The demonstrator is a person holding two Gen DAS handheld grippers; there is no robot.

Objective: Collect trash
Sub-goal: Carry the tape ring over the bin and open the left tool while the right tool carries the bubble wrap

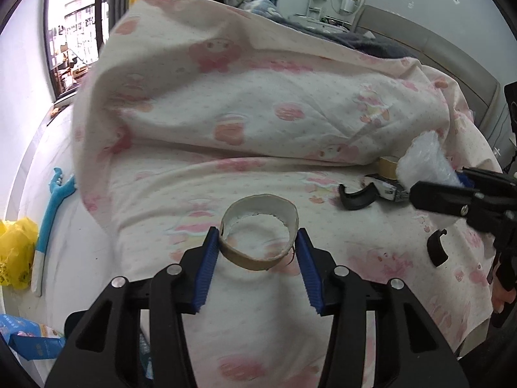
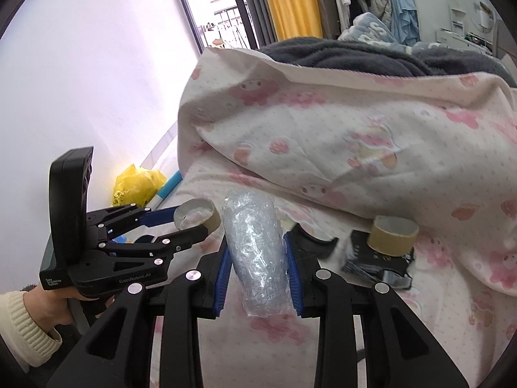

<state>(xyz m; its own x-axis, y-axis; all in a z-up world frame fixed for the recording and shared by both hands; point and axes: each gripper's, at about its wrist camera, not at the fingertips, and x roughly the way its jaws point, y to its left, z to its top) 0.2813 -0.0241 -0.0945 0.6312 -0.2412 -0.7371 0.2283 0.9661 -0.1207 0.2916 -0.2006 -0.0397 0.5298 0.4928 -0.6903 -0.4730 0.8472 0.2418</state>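
Pink-printed bedding (image 1: 258, 106) carries the litter: the left gripper (image 1: 257, 242) pinches an empty tape core (image 1: 260, 231), the right gripper (image 2: 257, 258) clamps a crumpled plastic wrap (image 2: 257, 252). Risk: the thin core could buckle and slip free. Only the right wrist view shows the tape roll (image 2: 392, 234) clearly.

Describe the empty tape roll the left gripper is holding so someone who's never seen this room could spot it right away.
On the pink-patterned bed sheet, just below the folded duvet, the left gripper pinches a bare cardboard ring between its blue fingers. Unlike the fuller tape roll lying on black items to the right, this ring is thin, squashed oval and ragged inside.
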